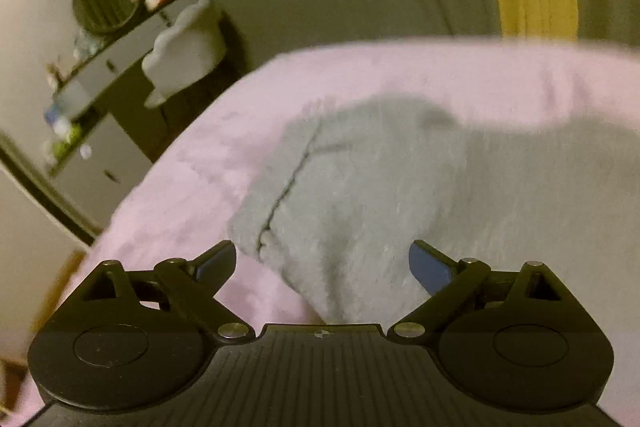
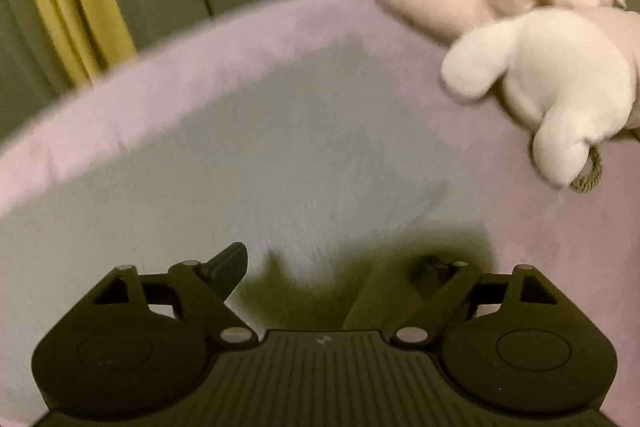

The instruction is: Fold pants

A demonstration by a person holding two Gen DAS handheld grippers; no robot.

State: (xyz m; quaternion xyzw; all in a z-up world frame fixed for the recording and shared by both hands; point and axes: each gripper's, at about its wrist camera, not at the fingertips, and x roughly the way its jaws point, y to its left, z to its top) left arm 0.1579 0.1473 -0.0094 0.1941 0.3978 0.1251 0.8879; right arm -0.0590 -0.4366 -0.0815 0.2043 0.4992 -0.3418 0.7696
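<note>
Pink bedding (image 1: 192,163) carries the grey fleece pants (image 1: 400,187) spread flat, two plush toys (image 2: 552,75) sit at its far edge, and both the left gripper (image 1: 322,263) and right gripper (image 2: 332,267) hover wide apart over the pants, gripping nothing.

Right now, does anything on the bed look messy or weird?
Nothing looks broken or spilled. The grey pants lie spread on the pink blanket, not yet folded. Two stuffed toys sit at the blanket's edge, close to the pants, which may crowd the folding.

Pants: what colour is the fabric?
Pale grey-green, fuzzy pants, lying on the pink blanket. Clearest in the left wrist view.
</note>
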